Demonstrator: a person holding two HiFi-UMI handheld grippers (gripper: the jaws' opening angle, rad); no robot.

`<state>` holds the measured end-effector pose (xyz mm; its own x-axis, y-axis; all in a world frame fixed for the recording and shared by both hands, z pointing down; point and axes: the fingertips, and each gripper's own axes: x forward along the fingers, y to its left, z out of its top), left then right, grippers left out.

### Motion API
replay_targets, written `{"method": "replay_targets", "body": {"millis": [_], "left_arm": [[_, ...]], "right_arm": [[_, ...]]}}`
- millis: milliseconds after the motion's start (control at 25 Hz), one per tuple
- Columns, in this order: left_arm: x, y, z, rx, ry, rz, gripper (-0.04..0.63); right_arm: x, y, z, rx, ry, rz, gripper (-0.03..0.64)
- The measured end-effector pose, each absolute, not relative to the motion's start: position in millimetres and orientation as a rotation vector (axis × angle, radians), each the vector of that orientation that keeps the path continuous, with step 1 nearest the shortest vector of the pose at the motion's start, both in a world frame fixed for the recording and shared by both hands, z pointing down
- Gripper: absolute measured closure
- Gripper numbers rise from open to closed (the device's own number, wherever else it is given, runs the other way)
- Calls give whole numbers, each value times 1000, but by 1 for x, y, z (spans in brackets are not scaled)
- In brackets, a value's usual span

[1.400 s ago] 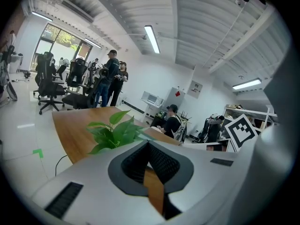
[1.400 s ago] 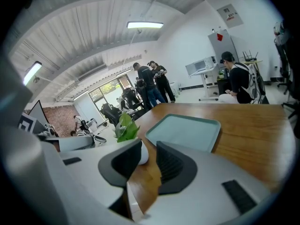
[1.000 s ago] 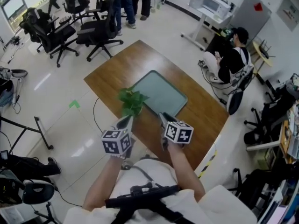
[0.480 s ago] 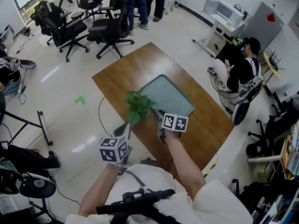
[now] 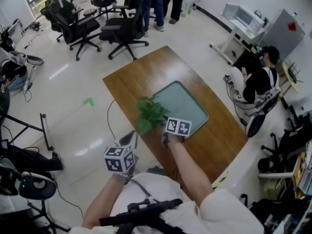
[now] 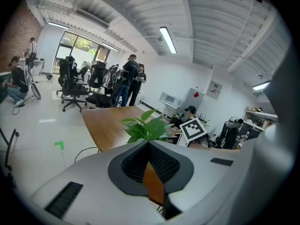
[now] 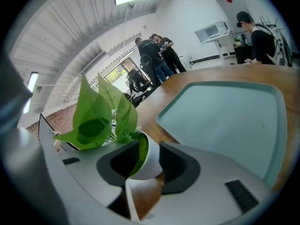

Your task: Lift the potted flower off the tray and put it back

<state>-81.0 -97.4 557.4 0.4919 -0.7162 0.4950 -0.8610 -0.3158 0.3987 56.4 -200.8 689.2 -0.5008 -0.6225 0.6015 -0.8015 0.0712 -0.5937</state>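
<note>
The right gripper (image 7: 147,147) has dropped toward the tray (image 5: 191,105). Its jaws, just widened and now easing inward, bracket the potted flower (image 5: 150,114) at its white pot without clearly clamping it. The flower stands on the table (image 5: 139,72), just off the tray's edge nearest the person, so the return lift looks due. It is upright, its long axis vertical and its leaves pointing up. The left gripper (image 5: 129,139) hangs farther from the tray, clenched on nothing.
</note>
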Motion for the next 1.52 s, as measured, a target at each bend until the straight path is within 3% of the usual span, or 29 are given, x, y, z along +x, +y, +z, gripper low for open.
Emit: {"method": "replay_targets", "body": {"millis": [360, 560, 1000, 1520], "left_arm": [[-94, -96, 564, 2074, -1318, 293, 600], [-98, -98, 565, 2071, -1322, 286, 600], [-91, -97, 561, 2082, -1299, 287, 600], [-73, -92, 574, 2119, -1217, 353, 600]], "right_arm": [[49, -206, 699, 1460, -2124, 1403, 554], [49, -209, 700, 1488, -2114, 1376, 571], [86, -216, 667, 1682, -2149, 1437, 577], [207, -245, 647, 2212, -1908, 1305, 577]]}}
